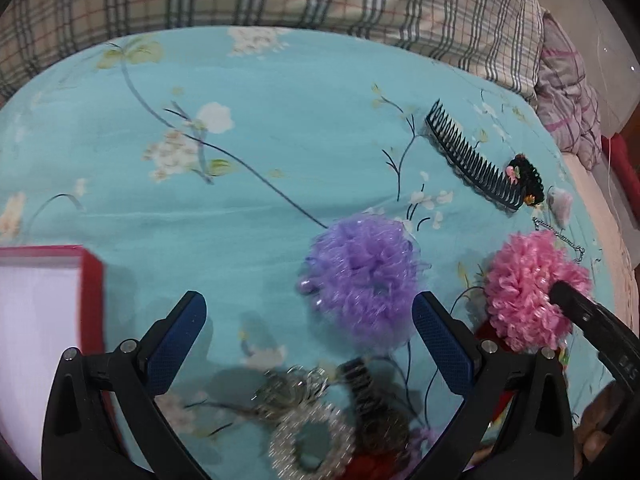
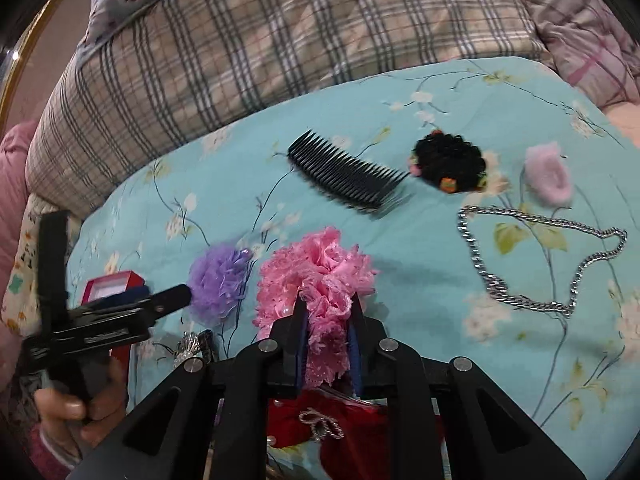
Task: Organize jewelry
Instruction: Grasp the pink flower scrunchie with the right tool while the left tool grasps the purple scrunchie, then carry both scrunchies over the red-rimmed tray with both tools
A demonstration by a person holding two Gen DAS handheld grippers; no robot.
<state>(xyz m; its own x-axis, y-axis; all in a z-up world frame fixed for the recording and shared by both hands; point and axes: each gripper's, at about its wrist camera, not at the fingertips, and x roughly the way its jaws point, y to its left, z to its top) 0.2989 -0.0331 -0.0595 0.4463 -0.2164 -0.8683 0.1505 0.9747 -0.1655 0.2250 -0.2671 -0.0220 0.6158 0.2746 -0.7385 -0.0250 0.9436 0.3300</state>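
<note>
A fluffy pink scrunchie [image 2: 316, 276] lies on the turquoise flowered bedspread [image 2: 420, 280], and my right gripper [image 2: 327, 304] is shut on its near side, the frills bunched between the blue pads. The left wrist view shows the same pink scrunchie [image 1: 528, 288] with a right finger [image 1: 568, 298] pushed into it. My left gripper [image 1: 310, 304] is open just above the cloth. A purple scrunchie [image 1: 360, 276] sits ahead of its right fingertip, untouched. A red box [image 1: 92, 300] with a white lining stands at the left.
Further back lie a black comb [image 2: 348, 176], a black scrunchie with tiny flowers [image 2: 446, 166], a pale pink scrunchie [image 2: 548, 176] and a silver chain [image 2: 540, 256]. A sparkly silver ring [image 1: 312, 436], a black clip [image 1: 364, 388] and a red cloth piece [image 2: 352, 420] lie close below. Plaid pillows [image 2: 240, 48] border the back.
</note>
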